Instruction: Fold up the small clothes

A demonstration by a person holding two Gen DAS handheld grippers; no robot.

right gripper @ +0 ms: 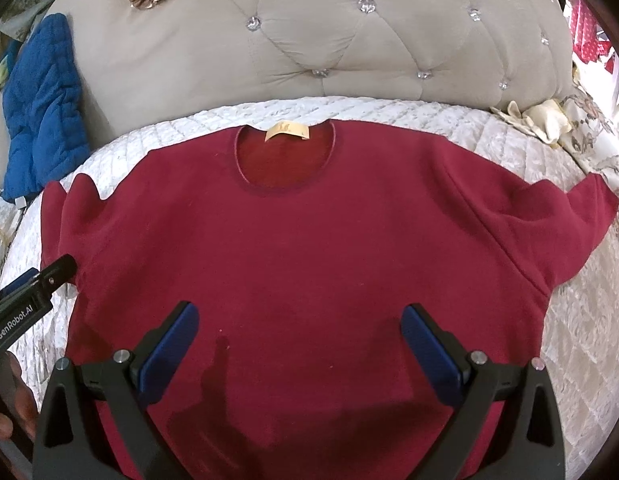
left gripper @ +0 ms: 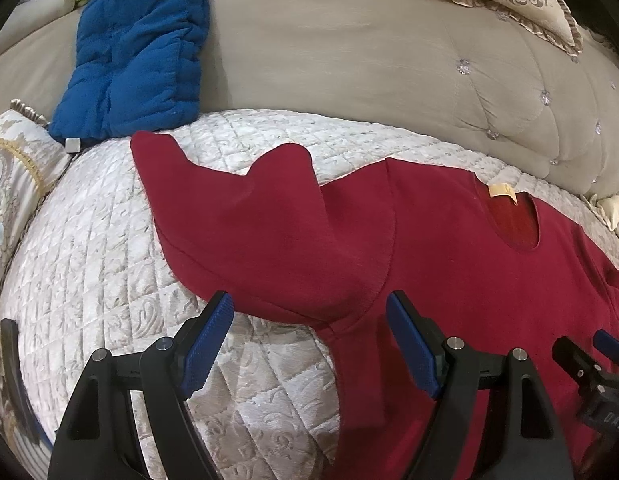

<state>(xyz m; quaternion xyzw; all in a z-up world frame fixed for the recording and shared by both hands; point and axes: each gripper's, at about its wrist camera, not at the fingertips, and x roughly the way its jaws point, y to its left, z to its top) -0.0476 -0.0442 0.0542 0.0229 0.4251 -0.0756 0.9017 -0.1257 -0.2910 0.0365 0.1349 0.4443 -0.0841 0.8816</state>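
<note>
Garment: one red short-sleeved top (right gripper: 309, 248), laid flat and face-up on a white quilted bedspread (left gripper: 109, 248), neckline toward a tufted beige headboard (right gripper: 309, 32), a yellow neck label (right gripper: 286, 132) visible inside the collar. No fold is seen in the body; the task is judged to be at its start. Left sleeve (left gripper: 245, 232): spread outward over the quilt, its cuff edge rippled into two peaks rather than lying flat. Right sleeve (right gripper: 549, 216): extended, creased near the shoulder seam. Left gripper (left gripper: 309, 344): released, jaws wide apart, held above the underarm area of the left sleeve, nothing grasped. Right gripper (right gripper: 301, 352): released likewise, jaws spread over the lower middle of the body, nothing grasped; whether either tool touches the fabric cannot be told. Surroundings: a blue padded cloth (left gripper: 141, 40) propped against the headboard, well apart from the garment; ruffled pillows at the margins. Risks noted: a single layer could be pinched at the sleeve, so that the top layer is dragged off the lower one; the quilt could be caught together with the fabric; the rippled cuff could be folded in as a lump; uneven pulls by the two tools could skew the fold line.
</note>
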